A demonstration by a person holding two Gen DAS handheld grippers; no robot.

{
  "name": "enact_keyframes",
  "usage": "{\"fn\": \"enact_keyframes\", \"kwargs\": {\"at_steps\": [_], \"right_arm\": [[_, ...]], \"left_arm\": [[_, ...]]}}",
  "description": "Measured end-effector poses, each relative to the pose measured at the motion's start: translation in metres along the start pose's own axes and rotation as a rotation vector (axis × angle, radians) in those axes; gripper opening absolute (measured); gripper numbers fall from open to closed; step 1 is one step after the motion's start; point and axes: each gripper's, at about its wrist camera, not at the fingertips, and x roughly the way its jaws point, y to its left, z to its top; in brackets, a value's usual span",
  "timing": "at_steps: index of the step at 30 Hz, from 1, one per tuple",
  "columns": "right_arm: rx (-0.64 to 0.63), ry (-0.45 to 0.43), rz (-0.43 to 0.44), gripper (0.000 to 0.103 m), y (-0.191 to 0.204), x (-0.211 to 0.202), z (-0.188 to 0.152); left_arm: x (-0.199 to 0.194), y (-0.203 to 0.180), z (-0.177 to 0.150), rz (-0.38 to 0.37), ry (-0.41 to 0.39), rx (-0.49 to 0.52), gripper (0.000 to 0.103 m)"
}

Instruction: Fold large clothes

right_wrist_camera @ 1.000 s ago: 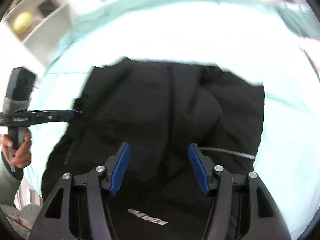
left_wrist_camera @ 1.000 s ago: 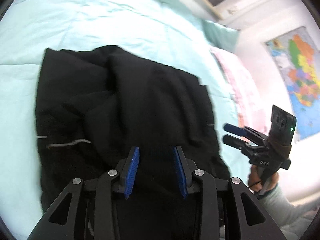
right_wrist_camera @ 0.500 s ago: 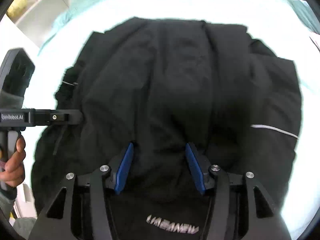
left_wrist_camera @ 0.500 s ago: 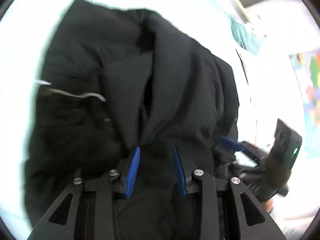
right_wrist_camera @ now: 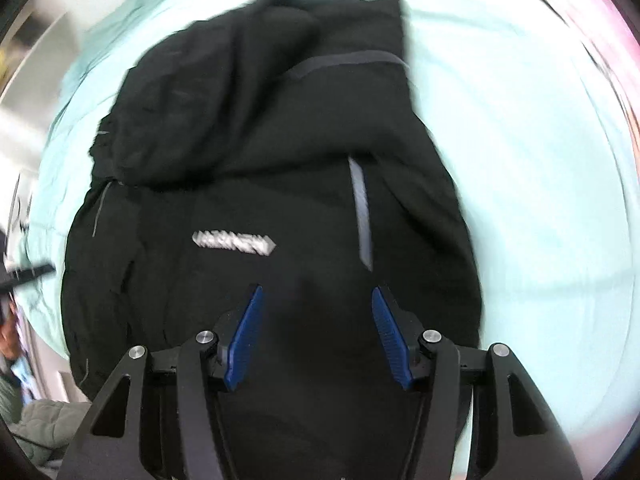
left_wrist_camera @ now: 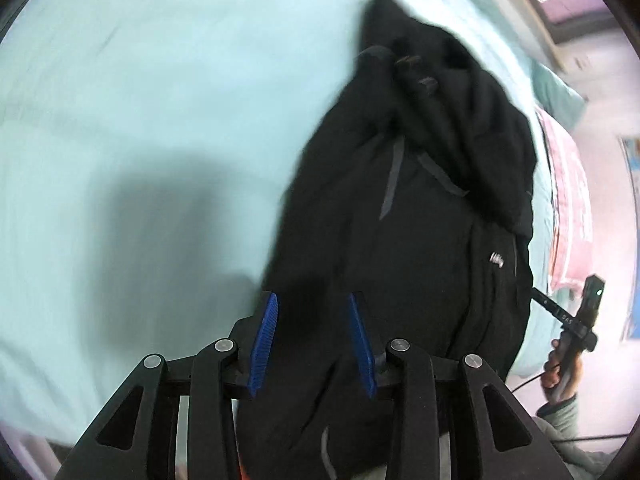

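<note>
Left gripper [left_wrist_camera: 313, 344]: blue pads spread, black fabric between them; contact cannot be determined. Right gripper [right_wrist_camera: 318, 334]: pads spread wider, fabric between them; grip likewise unclear. The black jacket [right_wrist_camera: 256, 168], bearing a white logo [right_wrist_camera: 234, 242] and grey strips, lies bunched on the pale teal bedsheet [left_wrist_camera: 140, 92].

Bed [left_wrist_camera: 140, 100] w/ pale-teal sheet; black jacket [right_wrist_camera: 260, 160] lying crumpled.
</note>
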Motion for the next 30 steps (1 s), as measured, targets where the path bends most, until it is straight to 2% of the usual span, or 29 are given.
{"fn": "enact_keyframes", "kwargs": {"at_steps": [7, 12, 16, 18, 20, 21, 24, 26, 28, 30], "right_arm": [[0.085, 0.054, -0.050, 0.060, -0.037, -0.001, -0.026], [0.090, 0.063, -0.057, 0.060, -0.044, -0.006, -0.030], [0.074, 0.063, -0.081, 0.060, -0.040, -0.008, -0.033], [0.076, 0.060, -0.089, 0.060, -0.041, -0.011, -0.035], [0.090, 0.061, -0.086, 0.060, -0.048, -0.014, -0.036], [0.095, 0.062, -0.085, 0.060, -0.048, -0.013, -0.037], [0.094, 0.071, -0.086, 0.060, -0.050, -0.013, -0.039], [0.075, 0.079, -0.093, 0.060, -0.048, -0.012, -0.042], [0.062, 0.091, -0.092, 0.060, -0.045, -0.013, -0.047], [0.040, 0.110, -0.093, 0.060, -0.047, -0.016, -0.055]], "left_arm": [[0.032, 0.019, -0.044, -0.054, 0.077, -0.051, 0.038], [0.048, 0.021, -0.048, -0.087, 0.077, -0.072, 0.038], [0.035, 0.009, -0.054, -0.205, 0.054, -0.037, 0.039], [0.029, 0.008, -0.056, -0.173, 0.031, -0.029, 0.041], [0.034, 0.013, -0.057, -0.068, 0.034, -0.038, 0.041], [0.037, 0.018, -0.058, -0.044, 0.044, -0.044, 0.041], [0.048, 0.016, -0.067, -0.143, 0.087, -0.061, 0.041], [0.052, 0.009, -0.074, -0.195, 0.114, -0.037, 0.041], [0.048, 0.000, -0.078, -0.260, 0.118, -0.007, 0.041], [0.040, -0.009, -0.078, -0.363, 0.098, 0.007, 0.041]]}}
